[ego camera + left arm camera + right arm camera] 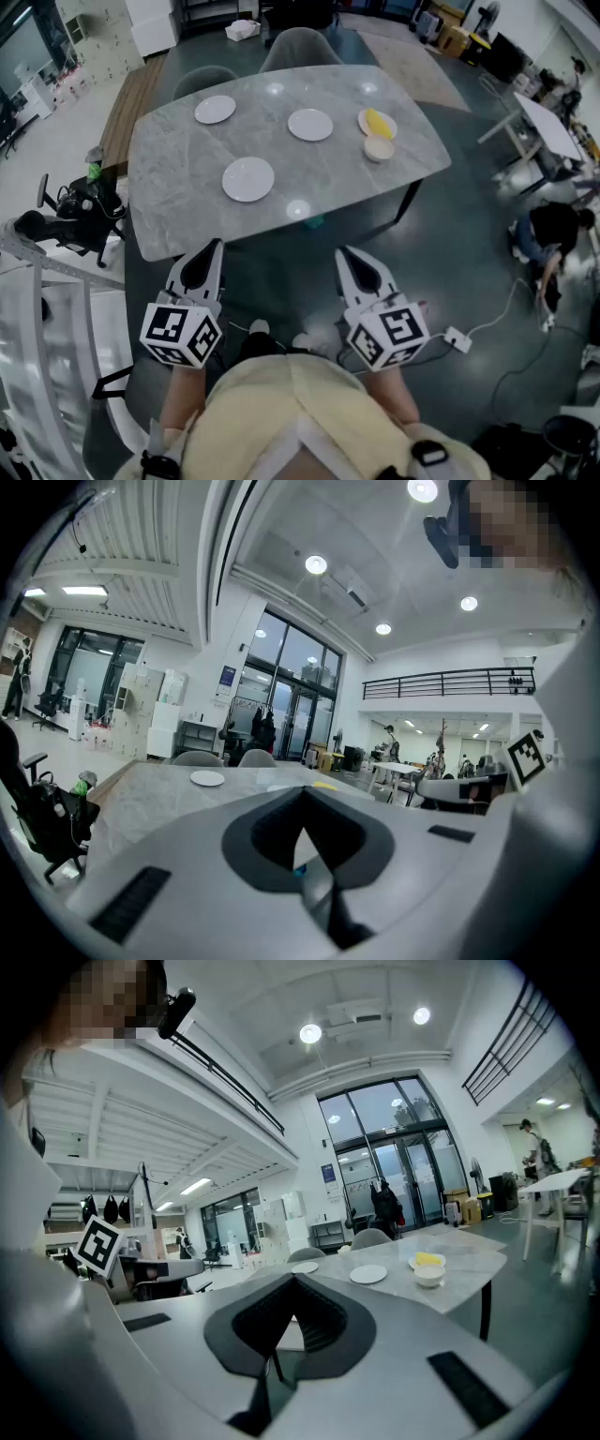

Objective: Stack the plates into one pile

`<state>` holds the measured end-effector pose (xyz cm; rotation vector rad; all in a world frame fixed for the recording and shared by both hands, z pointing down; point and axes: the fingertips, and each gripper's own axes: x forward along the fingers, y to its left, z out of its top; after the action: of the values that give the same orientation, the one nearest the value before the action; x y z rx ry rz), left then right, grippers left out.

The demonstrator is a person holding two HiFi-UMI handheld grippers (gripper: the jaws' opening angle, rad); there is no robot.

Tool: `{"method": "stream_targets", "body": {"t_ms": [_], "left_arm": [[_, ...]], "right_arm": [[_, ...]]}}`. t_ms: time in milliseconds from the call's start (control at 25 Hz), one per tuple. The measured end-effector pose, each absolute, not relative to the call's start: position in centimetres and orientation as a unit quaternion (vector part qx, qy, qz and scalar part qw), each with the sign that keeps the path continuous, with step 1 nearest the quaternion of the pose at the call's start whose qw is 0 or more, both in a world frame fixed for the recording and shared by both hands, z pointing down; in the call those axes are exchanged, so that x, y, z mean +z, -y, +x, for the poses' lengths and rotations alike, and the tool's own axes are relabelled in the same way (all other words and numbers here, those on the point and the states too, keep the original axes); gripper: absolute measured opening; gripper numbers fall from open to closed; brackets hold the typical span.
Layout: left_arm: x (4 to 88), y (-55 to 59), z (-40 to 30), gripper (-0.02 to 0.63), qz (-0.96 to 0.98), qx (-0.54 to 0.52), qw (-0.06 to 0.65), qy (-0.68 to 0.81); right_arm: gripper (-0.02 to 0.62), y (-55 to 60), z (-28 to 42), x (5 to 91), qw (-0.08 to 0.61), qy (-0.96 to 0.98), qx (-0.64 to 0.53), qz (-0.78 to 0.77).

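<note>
Three empty white plates lie apart on the grey marble table: one near the front, one at the far left, one at the far middle. A fourth plate holds something yellow, with a small bowl beside it. My left gripper and right gripper hang short of the table's near edge, both shut and empty. The left gripper view shows the shut left gripper and a far plate. Past the shut right gripper, the right gripper view shows a plate and the bowl.
Two grey chairs stand at the table's far side. A black office chair sits left of the table, next to a wooden bench. Cables and a power strip lie on the floor at right. A person crouches farther right.
</note>
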<state>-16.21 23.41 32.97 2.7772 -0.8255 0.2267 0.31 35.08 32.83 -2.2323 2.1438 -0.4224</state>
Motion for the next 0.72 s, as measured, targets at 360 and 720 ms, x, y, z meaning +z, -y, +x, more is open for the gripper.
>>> {"method": "stream_targets", "body": {"t_ms": [360, 720], "left_arm": [[33.9, -26.1, -14.0, 0.003, 0.951, 0.072, 0.136, 0.270], [35.5, -27.5, -14.7, 0.003, 0.948, 0.094, 0.125, 0.276]], "right_arm": [[0.002, -36.1, 1.4, 34.1, 0.033, -0.696, -0.160, -0.699], [0.002, -35.8, 0.6, 36.1, 0.016, -0.711, -0.165, -0.684]]}}
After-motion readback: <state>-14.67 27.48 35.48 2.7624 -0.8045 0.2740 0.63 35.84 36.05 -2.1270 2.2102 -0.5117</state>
